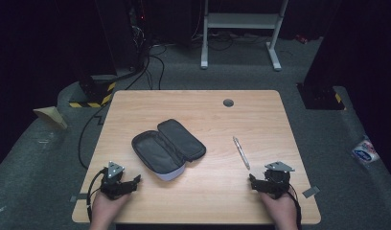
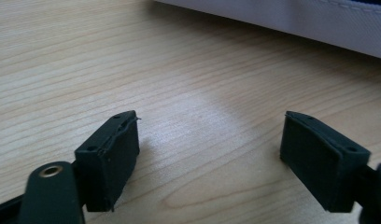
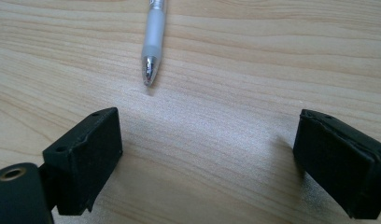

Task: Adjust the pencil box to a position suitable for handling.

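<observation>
Our right gripper [image 1: 253, 183] rests low on the near right part of the table [image 1: 203, 191], its jaws spread wide with nothing between them. In the right gripper view the tip of the pen [image 3: 151, 65] lies just ahead of the jaws, a little toward the left jaw, and is not touched. Our left gripper [image 1: 135, 181] sits at the near left, jaws equally wide and empty, and in the left gripper view the pale edge of the pencil case [image 2: 291, 18] runs across just beyond them.

From above, the pen [image 1: 241, 152] lies flat on the wood, slanting away from our right gripper, well apart from the pencil case [image 1: 167, 145], which lies unzipped and open at the middle of the table.

We judge that the step in hand is picking up the pen with the right gripper. To do it well, we should slide forward until the barrel sits between the pads, turn the jaws across the barrel rather than along it, and close near the grip section. A thin round pen may roll off, so we should close slowly and low.
</observation>
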Demonstrator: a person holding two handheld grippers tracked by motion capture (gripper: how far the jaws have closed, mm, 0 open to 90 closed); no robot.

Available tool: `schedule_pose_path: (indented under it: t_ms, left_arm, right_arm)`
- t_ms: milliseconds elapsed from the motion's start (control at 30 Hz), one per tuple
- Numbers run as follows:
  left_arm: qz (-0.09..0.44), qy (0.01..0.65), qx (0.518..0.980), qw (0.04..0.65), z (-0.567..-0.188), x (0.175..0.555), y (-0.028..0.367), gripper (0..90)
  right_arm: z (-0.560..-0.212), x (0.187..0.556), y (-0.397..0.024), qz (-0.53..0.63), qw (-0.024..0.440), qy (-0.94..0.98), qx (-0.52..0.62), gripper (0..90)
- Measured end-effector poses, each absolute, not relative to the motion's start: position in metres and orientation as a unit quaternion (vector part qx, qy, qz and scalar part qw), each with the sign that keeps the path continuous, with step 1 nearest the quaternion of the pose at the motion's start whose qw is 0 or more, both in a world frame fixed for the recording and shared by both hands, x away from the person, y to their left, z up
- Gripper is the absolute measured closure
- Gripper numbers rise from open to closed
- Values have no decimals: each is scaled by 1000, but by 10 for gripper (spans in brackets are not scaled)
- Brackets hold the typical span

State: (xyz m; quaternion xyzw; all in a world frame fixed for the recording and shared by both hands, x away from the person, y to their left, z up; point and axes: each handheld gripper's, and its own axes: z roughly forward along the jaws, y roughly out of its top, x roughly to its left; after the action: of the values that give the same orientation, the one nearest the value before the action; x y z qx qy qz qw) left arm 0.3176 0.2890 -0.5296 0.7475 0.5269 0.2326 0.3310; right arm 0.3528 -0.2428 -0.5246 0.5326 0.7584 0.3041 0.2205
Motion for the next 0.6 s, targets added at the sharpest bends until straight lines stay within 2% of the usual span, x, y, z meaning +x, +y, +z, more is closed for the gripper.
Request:
schedule_pose_path:
  t_ms: [300, 500, 600]
  left_arm:
    - [240, 547, 735, 321, -529, 326, 290, 194]
    - [250, 555, 724, 323, -529, 319, 293, 231]
    - [250, 552, 722, 335, -526, 317, 295, 280]
  right_arm:
    - [-524, 353, -243, 305, 220, 760, 530, 89]
    - [-524, 352, -243, 308, 220, 763, 523, 103]
    - [-524, 352, -242, 308, 219, 764, 523, 103]
